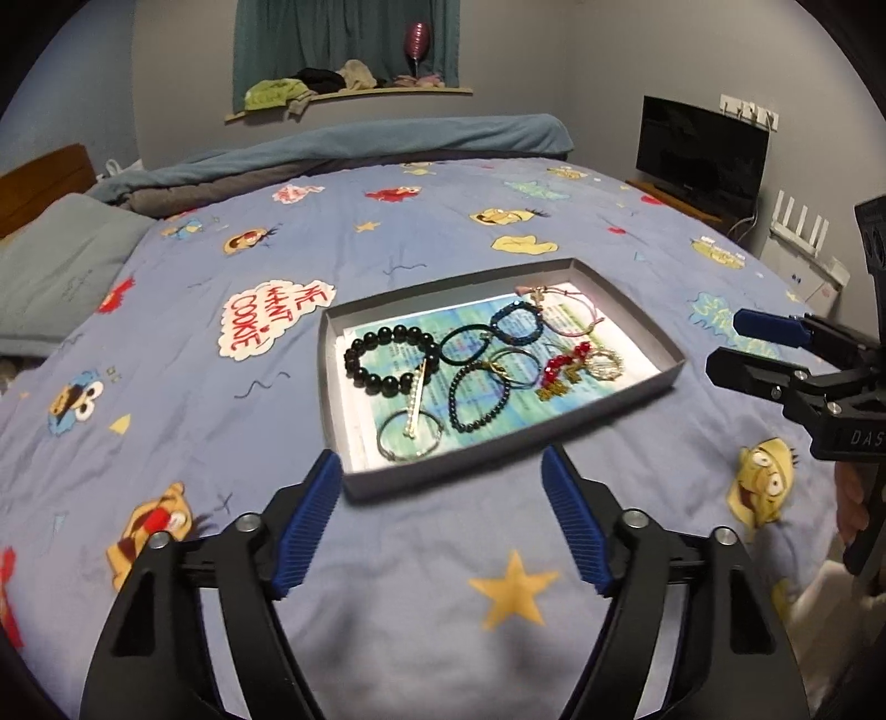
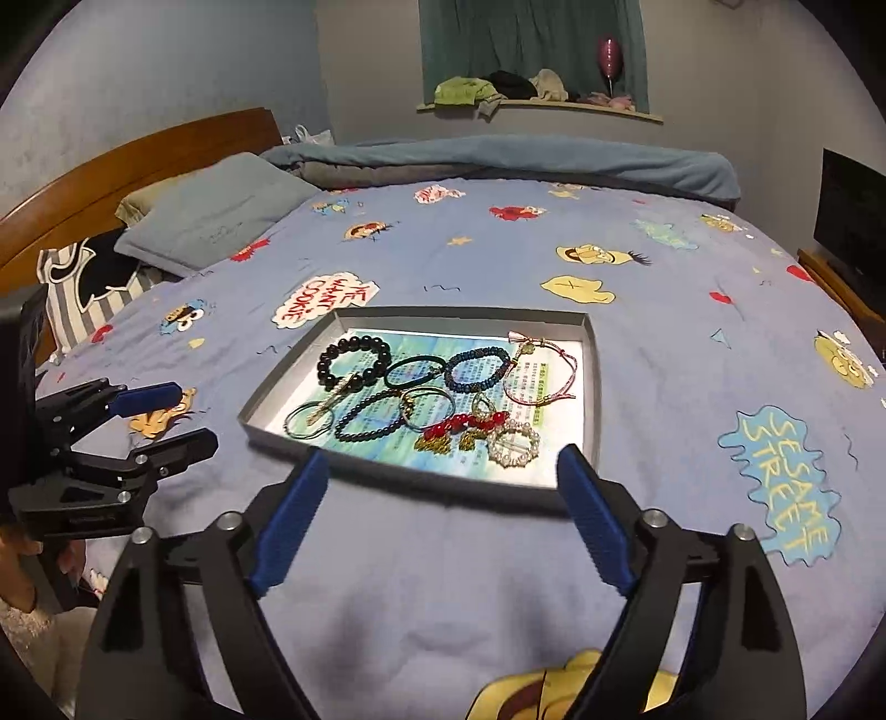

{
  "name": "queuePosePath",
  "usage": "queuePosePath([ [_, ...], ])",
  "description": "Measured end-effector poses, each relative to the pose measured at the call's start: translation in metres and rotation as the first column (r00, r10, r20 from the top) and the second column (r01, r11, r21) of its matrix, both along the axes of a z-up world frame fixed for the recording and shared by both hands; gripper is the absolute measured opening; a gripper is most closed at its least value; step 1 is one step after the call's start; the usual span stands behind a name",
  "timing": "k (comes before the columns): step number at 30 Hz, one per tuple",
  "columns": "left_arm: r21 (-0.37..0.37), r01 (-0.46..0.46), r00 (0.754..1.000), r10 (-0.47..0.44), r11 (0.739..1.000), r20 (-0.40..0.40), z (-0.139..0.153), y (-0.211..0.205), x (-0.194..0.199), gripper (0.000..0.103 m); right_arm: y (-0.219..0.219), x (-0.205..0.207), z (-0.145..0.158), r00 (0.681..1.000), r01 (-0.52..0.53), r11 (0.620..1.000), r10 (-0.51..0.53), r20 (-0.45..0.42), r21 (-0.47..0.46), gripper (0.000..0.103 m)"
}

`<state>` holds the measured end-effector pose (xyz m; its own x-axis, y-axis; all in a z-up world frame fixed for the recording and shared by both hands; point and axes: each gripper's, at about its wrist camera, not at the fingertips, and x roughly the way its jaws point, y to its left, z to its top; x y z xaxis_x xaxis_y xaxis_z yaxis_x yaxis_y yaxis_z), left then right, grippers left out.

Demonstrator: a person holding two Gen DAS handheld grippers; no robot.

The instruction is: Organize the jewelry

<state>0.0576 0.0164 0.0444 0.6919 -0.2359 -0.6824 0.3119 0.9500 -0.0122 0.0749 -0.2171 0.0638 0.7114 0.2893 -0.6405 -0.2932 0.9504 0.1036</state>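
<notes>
Nearest, the left hand-held gripper (image 1: 437, 471) and right hand-held gripper (image 2: 443, 471) hover spread wide and empty above the bed (image 1: 387, 581). Just beyond them a shallow gray tray (image 1: 498, 462) rests mid-bed, holding bracelets (image 1: 387, 357) bunched together. Pillow (image 2: 216, 210) by the headboard.

Each camera sat low behind its own open gripper and looked forward over the bed toward the far wall with the curtain (image 1: 346, 39). The left view stood left of the tray (image 1: 501, 471), the right view right of it. Both shared the tray at close range.
</notes>
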Motion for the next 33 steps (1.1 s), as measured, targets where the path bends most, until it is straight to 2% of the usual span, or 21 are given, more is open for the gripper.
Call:
queuePosePath([
  [4, -0.027, -0.033, 0.999, 0.033, 0.999, 0.012, 0.004, 0.001, -0.017, 0.089, -0.004, -0.017, 0.004, 0.999, 0.027, 0.999, -0.028, 0.016, 0.023, 0.097],
  [8, -0.057, -0.072, 0.996, 0.075, 0.996, 0.047, 0.01, 0.0, -0.033, 0.095, -0.011, -0.03, 0.008, 0.996, 0.074, 0.995, -0.077, 0.043, 0.063, 0.097],
  [11, -0.039, -0.077, 0.994, 0.08, 0.996, 0.073, 0.011, -0.005, -0.042, 0.096, -0.016, -0.042, 0.009, 0.992, 0.1, 0.991, -0.106, 0.072, 0.084, 0.097],
  [15, 0.011, -0.115, 0.988, 0.113, 0.993, 0.108, 0.007, -0.01, -0.05, 0.098, -0.015, -0.052, 0.004, 0.982, 0.15, 0.988, -0.152, 0.111, 0.028, 0.097],
  [20, -0.008, -0.13, 0.987, 0.13, 0.992, 0.098, -0.002, -0.007, -0.049, 0.098, -0.017, -0.057, -0.009, 0.977, 0.174, 0.985, -0.173, 0.123, 0.0, 0.097],
  [25, 0.028, -0.167, 0.975, 0.161, 0.985, 0.151, -0.006, -0.007, -0.049, 0.098, -0.017, -0.057, -0.018, 0.977, 0.172, 0.985, -0.167, 0.133, -0.027, 0.097],
  [33, 0.011, -0.164, 0.975, 0.161, 0.986, 0.151, -0.006, -0.006, -0.049, 0.098, -0.013, -0.06, -0.021, 0.981, 0.15, 0.988, -0.147, 0.127, -0.018, 0.097],
])
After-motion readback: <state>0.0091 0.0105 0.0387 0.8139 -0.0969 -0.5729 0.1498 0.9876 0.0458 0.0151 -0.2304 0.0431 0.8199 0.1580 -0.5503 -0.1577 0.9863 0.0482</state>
